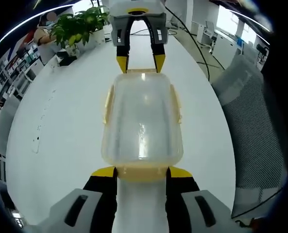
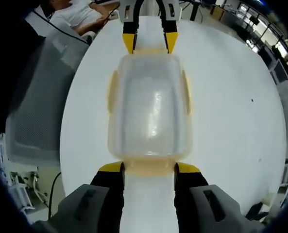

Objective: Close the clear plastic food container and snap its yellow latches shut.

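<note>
The clear plastic food container (image 1: 143,124) lies on the white desk (image 1: 66,121), in the middle of both views, between the two grippers that face each other along its length. The lid is already on the box, so the closing part looks done. What remains, as I judge it, is the latches.

In the left gripper view, the left gripper (image 1: 141,172) rises from 6 o'clock. Its jaws are spread, with yellow tips at the two corners of the near short end, beside the near end latch (image 1: 143,171); they grasp nothing. The right gripper (image 1: 140,61) comes in from 12 o'clock, its jaws also released, standing at the far short end.

In the right gripper view the same is seen from the other side: the right gripper (image 2: 149,167) at 6 o'clock, the left gripper (image 2: 149,42) at 12 o'clock.

The side latches (image 2: 112,91) at 9 and 3 o'clock seem to stand a little out from the wall, so they are probably not snapped. For the end latches I cannot tell if they are locked. At least the long sides need pressing.
</note>
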The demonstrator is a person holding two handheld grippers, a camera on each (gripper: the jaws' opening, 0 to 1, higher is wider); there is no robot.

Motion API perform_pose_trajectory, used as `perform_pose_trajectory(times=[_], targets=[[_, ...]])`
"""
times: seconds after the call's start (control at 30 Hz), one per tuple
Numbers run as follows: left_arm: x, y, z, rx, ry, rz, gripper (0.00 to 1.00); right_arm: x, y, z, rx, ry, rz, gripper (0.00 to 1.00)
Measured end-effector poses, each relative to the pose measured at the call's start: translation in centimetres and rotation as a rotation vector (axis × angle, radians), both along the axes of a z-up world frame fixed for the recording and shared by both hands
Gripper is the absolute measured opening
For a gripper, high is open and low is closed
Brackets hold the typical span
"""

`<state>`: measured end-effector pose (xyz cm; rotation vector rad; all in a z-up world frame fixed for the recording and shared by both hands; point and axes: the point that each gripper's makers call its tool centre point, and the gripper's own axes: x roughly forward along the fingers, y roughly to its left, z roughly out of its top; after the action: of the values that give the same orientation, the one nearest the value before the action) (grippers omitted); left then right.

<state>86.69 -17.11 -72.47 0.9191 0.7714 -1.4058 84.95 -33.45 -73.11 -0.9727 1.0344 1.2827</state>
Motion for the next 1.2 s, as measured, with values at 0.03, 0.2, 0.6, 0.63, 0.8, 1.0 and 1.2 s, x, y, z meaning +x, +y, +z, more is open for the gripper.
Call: perform_pose_trajectory(times=[0.03, 0.2, 0.6, 0.63, 0.8, 1.0, 1.2], targets=[[0.0, -0.1, 0.0, -0.006, 0.002, 0.002, 0.33, 0.0, -0.1, -0.1, -0.007, -0.004, 0.003, 0.37], [0.0, -0.2, -0.1, -0.008, 0.005, 0.001, 0.33, 0.1, -0.2, -0.1, -0.012, -0.011, -0.001, 0.37], [0.2, -0.2, -0.1, -0.033, -0.032, -0.014, 0.34, 0.4, -0.5, -0.2, -0.011, -0.039, -0.021, 0.38], [0.2, -0.2, -0.1, -0.037, -0.034, -0.010, 0.35, 0.4, -0.5, -0.2, -0.010, -0.041, -0.025, 0.38], [0.3, -0.2, 0.4, -0.052, -0.034, 0.008, 0.36, 0.3, -0.5, 0.5, 0.009, -0.047, -0.055, 0.39], [0.4, 0.1, 0.9, -0.056, -0.036, 0.035, 0.37, -0.2, -0.7, 1.1, 0.023, -0.049, -0.080, 0.38], [1.0, 0.5, 1.8, -0.072, -0.045, 0.128, 0.37, -0.2, -0.8, 1.8, 0.065, -0.041, -0.176, 0.36]])
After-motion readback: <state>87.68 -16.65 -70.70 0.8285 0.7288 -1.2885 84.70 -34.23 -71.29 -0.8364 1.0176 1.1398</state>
